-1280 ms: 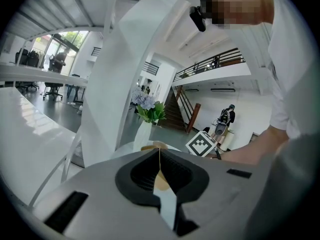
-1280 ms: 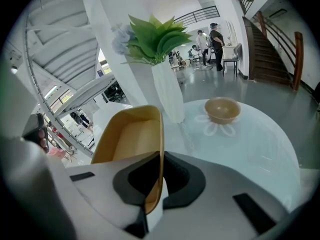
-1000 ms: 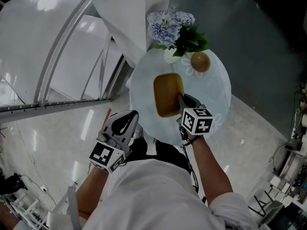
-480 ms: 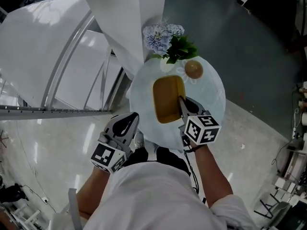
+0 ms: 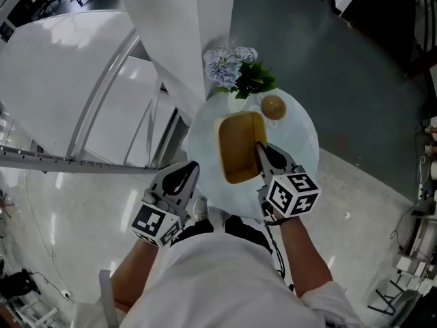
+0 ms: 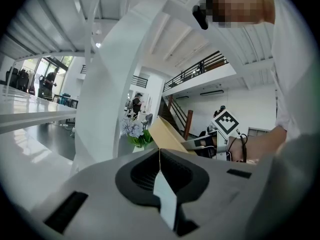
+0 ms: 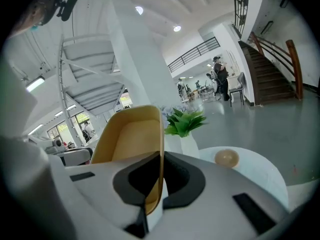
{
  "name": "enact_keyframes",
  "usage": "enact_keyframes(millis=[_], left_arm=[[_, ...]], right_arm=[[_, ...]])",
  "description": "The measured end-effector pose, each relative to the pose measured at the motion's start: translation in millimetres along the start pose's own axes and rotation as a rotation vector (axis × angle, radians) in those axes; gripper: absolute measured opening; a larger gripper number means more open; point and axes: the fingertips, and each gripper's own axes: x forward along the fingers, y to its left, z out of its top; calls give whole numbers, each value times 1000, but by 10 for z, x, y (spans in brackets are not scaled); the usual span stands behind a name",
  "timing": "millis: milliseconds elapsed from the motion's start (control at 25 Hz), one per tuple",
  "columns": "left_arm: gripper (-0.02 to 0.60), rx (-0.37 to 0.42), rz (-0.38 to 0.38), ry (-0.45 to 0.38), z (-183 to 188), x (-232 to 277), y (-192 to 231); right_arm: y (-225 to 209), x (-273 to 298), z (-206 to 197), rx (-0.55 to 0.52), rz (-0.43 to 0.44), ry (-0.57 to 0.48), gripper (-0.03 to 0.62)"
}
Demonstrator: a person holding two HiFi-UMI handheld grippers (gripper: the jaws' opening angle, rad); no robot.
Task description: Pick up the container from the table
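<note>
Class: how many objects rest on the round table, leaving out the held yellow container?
2: a vase of flowers at the table's far edge, and a tan ball beside it. The container may hide something smaller.

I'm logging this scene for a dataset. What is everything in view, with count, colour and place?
container: one, yellow-brown, held by its near rim over the table
table: one, white, round, under the container
flowers: one bunch, pale blue with green leaves, at the table's far edge
vase: one, white, holding the flowers
ball: one, tan, on the table beside the vase
column: one, white, beyond the table
shirt: one, white, bottom of the head view
right gripper: one, grey, jaws shut on the container
left gripper: one, grey, jaws shut and empty, left of the table
</note>
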Motion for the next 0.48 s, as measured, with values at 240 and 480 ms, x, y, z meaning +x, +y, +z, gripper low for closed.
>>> enact_keyframes(millis=[240,480], left_arm=[[21,14,-4,-19,92,-4,-34],[21,30,5,-31,178,-8,5]], right_arm=[[95,-166,160,-1,16,-47,25],[137,-300,292,-10,24,-82,25]])
